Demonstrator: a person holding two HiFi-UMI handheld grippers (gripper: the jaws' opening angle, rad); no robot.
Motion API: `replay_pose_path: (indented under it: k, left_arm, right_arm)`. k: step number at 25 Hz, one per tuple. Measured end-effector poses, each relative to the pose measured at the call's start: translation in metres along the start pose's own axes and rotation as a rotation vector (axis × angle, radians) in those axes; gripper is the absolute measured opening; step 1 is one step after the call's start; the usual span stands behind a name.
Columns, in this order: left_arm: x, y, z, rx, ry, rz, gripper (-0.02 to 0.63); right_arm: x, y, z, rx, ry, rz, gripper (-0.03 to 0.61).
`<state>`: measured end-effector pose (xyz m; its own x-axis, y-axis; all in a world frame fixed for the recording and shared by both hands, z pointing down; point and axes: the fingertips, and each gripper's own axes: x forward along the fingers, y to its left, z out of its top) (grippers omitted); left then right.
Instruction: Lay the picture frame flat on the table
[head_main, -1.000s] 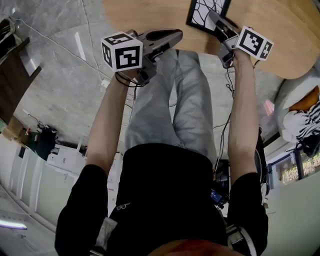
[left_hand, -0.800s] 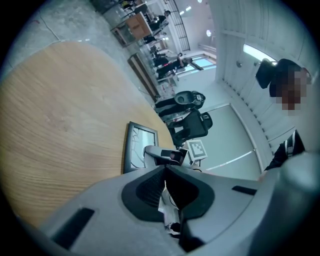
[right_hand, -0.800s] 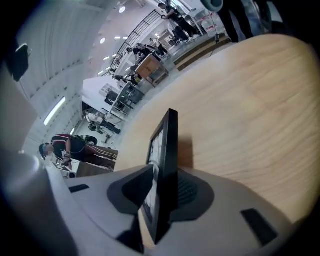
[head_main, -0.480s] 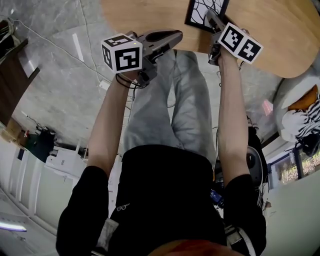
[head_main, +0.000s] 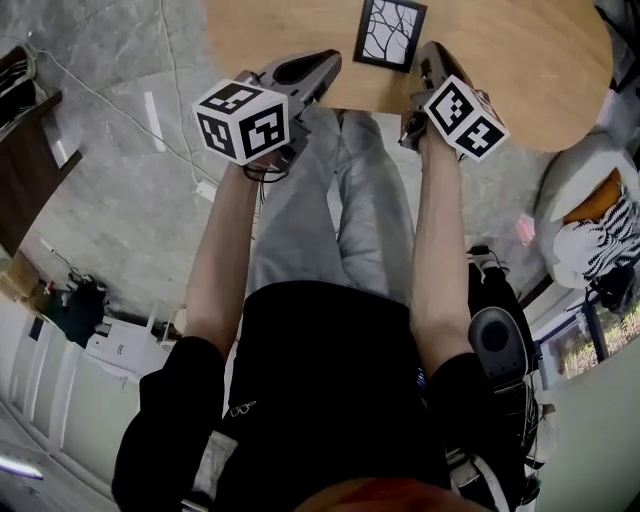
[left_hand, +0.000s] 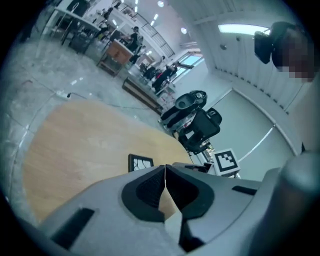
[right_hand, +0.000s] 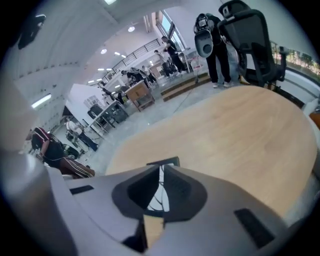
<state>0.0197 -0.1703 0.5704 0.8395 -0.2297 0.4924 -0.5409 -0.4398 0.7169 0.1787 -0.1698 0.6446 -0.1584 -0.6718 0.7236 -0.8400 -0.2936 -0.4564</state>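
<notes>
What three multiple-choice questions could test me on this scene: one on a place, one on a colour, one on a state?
1. Where is the picture frame?
A) lying flat on the wooden table
B) on the floor
C) held up in the air

2. What colour is its border?
A) red
B) black
C) gold

3. On the left gripper, how do the jaws stand?
A) wide apart
B) clamped on the frame
C) together, with nothing between them

Answers:
1 A: the head view shows the frame flat on the tabletop, with nothing gripping it.
2 B: a black edge surrounds the white picture with its dark lines.
3 C: the left gripper view shows the jaw tips meeting, with the frame lying beyond them on the table.
</notes>
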Motion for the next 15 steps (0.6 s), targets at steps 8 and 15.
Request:
replay_pose_path:
  k: [8, 15]
  left_arm:
    - [-0.044, -0.139, 0.131, 0.269, -0.240, 0.022, 0.012]
    - [-0.127, -0.240, 0.253, 0.403, -0.547, 0.137, 0.012]
  right_arm:
    - [-0.149, 0.101, 0.133, -0.106, -0.287, 0.203, 0.012]
    - [-0.272, 0.185, 0.265, -0.239, -0.608, 0.282, 0.012]
